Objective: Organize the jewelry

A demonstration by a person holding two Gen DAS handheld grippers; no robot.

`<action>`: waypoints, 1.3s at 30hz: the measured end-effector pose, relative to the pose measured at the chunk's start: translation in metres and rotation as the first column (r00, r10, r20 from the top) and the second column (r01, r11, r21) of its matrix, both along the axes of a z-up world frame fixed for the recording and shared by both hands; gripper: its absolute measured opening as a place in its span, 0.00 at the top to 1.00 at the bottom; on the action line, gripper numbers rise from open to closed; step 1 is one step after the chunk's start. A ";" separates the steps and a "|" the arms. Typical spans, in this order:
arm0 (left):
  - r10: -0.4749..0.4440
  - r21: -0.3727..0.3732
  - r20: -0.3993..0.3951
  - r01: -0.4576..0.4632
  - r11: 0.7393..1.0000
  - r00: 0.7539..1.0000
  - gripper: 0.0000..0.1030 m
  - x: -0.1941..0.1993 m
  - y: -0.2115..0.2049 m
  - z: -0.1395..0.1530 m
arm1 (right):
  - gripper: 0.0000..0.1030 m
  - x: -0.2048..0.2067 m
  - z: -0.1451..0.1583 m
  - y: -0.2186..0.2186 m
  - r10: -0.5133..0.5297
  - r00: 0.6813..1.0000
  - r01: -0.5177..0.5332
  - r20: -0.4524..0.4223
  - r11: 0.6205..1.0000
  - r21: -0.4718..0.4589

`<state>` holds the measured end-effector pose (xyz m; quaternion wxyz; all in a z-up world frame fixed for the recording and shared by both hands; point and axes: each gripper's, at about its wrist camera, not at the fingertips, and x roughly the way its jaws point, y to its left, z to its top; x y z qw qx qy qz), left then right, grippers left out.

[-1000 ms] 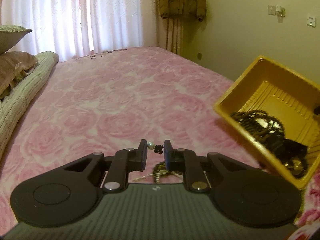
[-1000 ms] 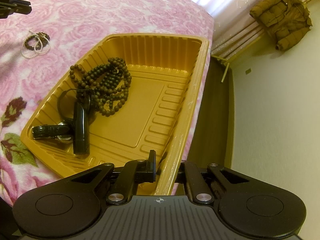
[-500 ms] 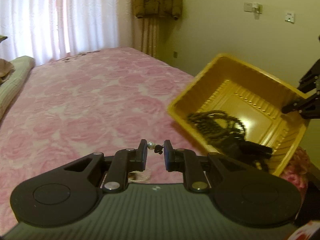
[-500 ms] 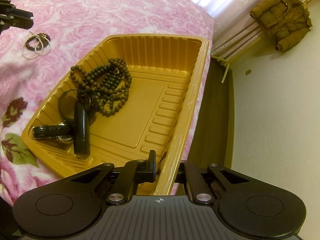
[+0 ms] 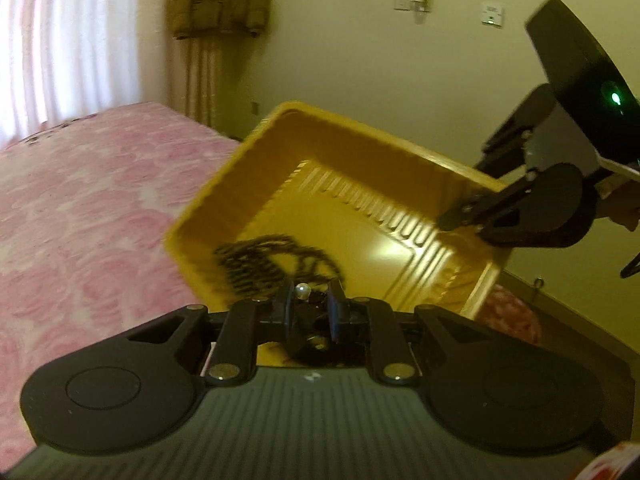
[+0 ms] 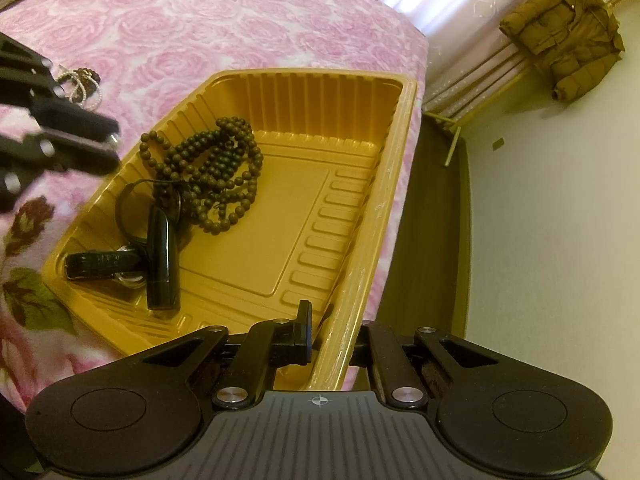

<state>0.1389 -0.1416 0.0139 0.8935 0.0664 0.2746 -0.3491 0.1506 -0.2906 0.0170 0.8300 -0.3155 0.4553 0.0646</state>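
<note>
A yellow plastic tray (image 6: 384, 200) lies on the pink bed and holds a dark bead necklace (image 6: 212, 172) and a black watch (image 6: 160, 256). My right gripper (image 6: 332, 328) is shut on the tray's near rim. My left gripper (image 5: 308, 300) is shut on a pearl bracelet (image 5: 302, 291) and hovers over the tray's (image 5: 240, 168) edge above the beads (image 5: 256, 264). In the right wrist view the left gripper (image 6: 112, 144) is at the tray's left side, with pearl and bead bracelets (image 6: 82, 84) on the bed behind it. In the left wrist view the right gripper (image 5: 448, 222) clamps the tray's far rim.
A pink rose bedspread (image 6: 200, 20) covers the bed. A brown jacket (image 6: 560, 48) hangs by the curtains. The bed's edge and dark floor (image 6: 432, 220) lie right of the tray. The cream wall (image 5: 360, 60) has sockets.
My left gripper has swung right with the pearl bracelet, from over the bedspread to the tray's edge. The right gripper and tray have stayed put.
</note>
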 end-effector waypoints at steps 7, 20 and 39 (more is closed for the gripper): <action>-0.041 0.007 0.006 0.041 0.999 0.999 0.85 0.004 -0.024 0.001 | 0.92 0.001 0.000 -0.001 0.000 1.000 0.000 0.000 1.000 0.004; -0.052 -0.007 -0.011 0.052 0.999 0.999 0.65 0.008 -0.036 -0.002 | 0.92 0.000 0.001 -0.001 -0.002 1.000 0.002 0.001 1.000 0.007; 0.382 0.009 -0.036 -0.382 0.924 0.923 0.64 -0.013 0.130 -0.033 | 0.92 -0.001 -0.003 -0.002 -0.008 1.000 0.008 0.002 1.000 0.013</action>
